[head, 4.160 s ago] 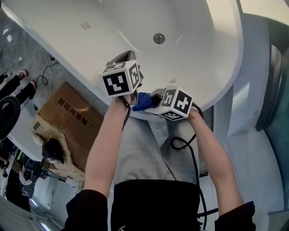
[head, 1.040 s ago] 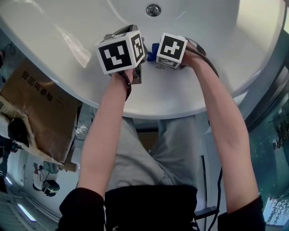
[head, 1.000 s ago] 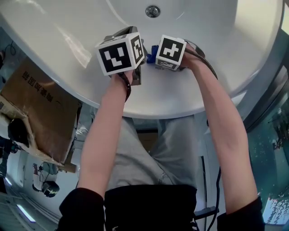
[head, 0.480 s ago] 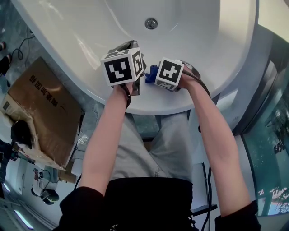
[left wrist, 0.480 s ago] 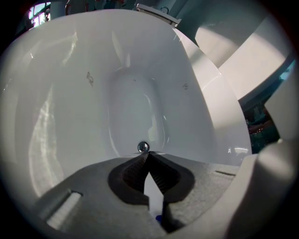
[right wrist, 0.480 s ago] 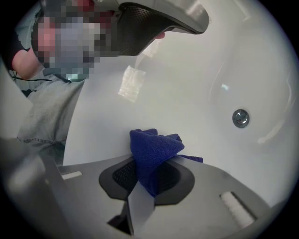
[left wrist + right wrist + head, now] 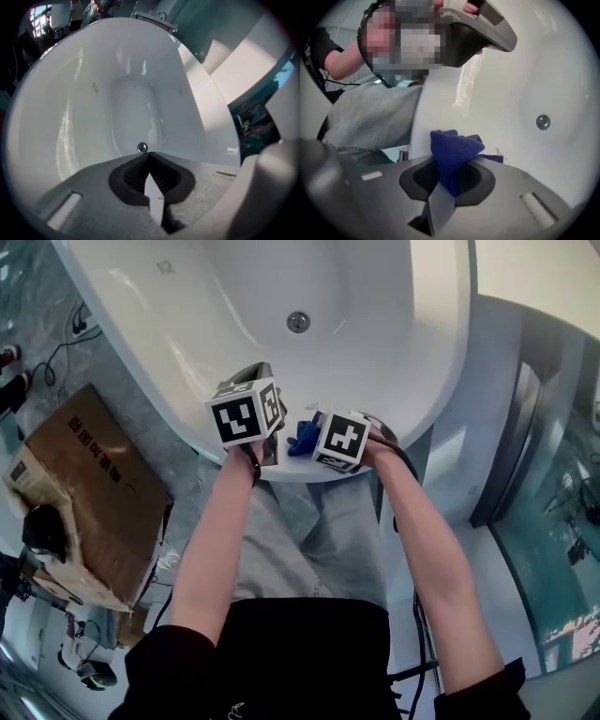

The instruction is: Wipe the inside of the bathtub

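Right gripper (image 7: pixel 450 171) clamped on blue cloth (image 7: pixel 457 145). Left gripper (image 7: pixel 149 158) jaws together, empty. Risk: friction on bathtub (image 7: pixel 520 84) wall ahead of jaws pulls cloth free.

Grey marbled floor (image 7: pixel 52 381) w/ loose cables (image 7: pixel 67 332); cardboard box (image 7: pixel 89 488) on left, glass wall (image 7: pixel 553 540) on right.
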Motion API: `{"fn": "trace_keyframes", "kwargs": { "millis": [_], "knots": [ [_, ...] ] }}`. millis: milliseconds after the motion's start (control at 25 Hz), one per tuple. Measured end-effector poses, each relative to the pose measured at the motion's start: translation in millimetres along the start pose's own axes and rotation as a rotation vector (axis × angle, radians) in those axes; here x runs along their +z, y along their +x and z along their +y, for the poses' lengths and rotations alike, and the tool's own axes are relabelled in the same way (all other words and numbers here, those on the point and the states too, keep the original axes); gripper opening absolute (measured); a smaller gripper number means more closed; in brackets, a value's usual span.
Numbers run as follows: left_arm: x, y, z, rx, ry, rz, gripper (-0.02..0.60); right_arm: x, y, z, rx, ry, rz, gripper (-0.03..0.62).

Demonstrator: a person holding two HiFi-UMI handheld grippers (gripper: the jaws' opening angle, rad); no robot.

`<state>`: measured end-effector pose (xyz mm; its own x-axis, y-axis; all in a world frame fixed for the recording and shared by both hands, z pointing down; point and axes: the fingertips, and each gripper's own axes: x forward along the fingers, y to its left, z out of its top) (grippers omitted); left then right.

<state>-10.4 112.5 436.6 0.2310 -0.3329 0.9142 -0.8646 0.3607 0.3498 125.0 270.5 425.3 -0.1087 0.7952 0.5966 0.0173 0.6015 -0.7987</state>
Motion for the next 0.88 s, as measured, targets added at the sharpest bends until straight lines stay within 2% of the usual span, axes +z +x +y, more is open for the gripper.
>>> {"fn": "trace_keyframes", "kwargs": {
  "millis": [200,320,520,600,880],
  "knots": [
    [3,-26,-11,-0.004,0.005,-0.022,0.002,-1,-10,25,-0.009,-0.007,-0.004,0.075],
    [7,-45,-20,-0.008,0.023,-0.036,0.002,1,-18,29,-0.029,0.042,-0.024,0.075],
    [21,-77,-39,-0.020,0.056,-0.076,0.002,23,-52,31,-0.075,0.164,-0.213,0.075],
    [29,-91,-42,-0.014,0.055,-0.095,0.002,35,-71,31,-0.115,0.179,-0.278,0.075],
    [63,-147,-77,-0.001,0.103,-0.205,0.003,63,-163,38,-0.333,0.114,-0.436,0.075]
  ]
}}
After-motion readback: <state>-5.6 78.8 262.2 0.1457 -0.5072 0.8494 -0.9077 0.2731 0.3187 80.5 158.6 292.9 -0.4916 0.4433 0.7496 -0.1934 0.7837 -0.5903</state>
